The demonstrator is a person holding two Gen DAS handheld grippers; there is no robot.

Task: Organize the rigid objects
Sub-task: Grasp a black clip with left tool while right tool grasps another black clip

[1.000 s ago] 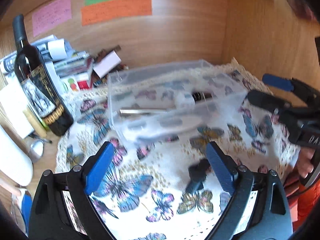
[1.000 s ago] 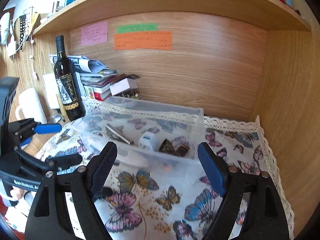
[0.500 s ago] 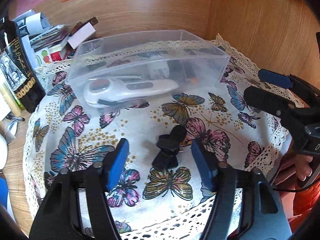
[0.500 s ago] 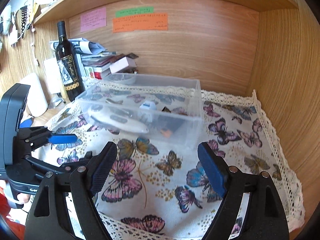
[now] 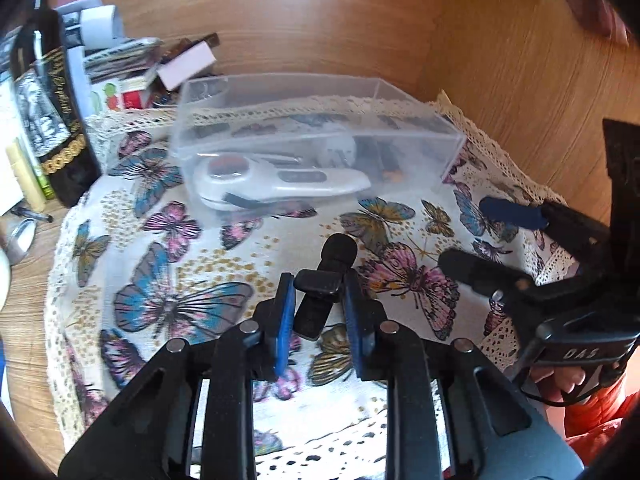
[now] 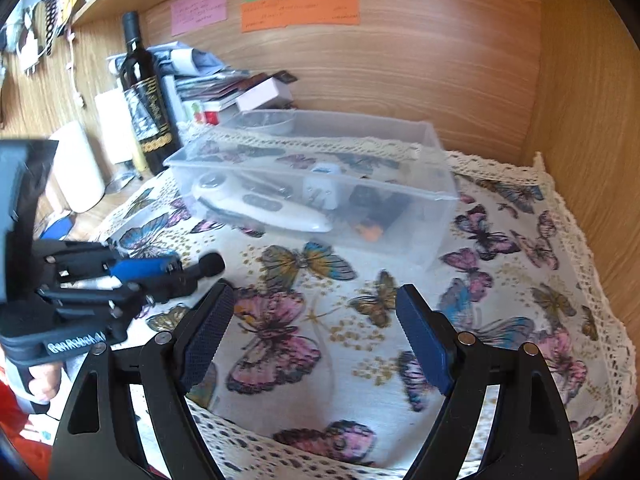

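My left gripper is shut on a small black clip-like object that lies on the butterfly cloth, in front of a clear plastic box. The box holds a white handheld device, a white plug and small dark items. In the right wrist view the left gripper shows at the left with the black object's tip sticking out. My right gripper is open and empty above the cloth, in front of the box.
A dark wine bottle stands left of the box, with stacked papers and small boxes behind. Wooden walls close the back and right. The cloth's lace edge runs along the right wall.
My left gripper closed around the black object. The right gripper stayed open and shifted slightly lower and nearer the cloth.
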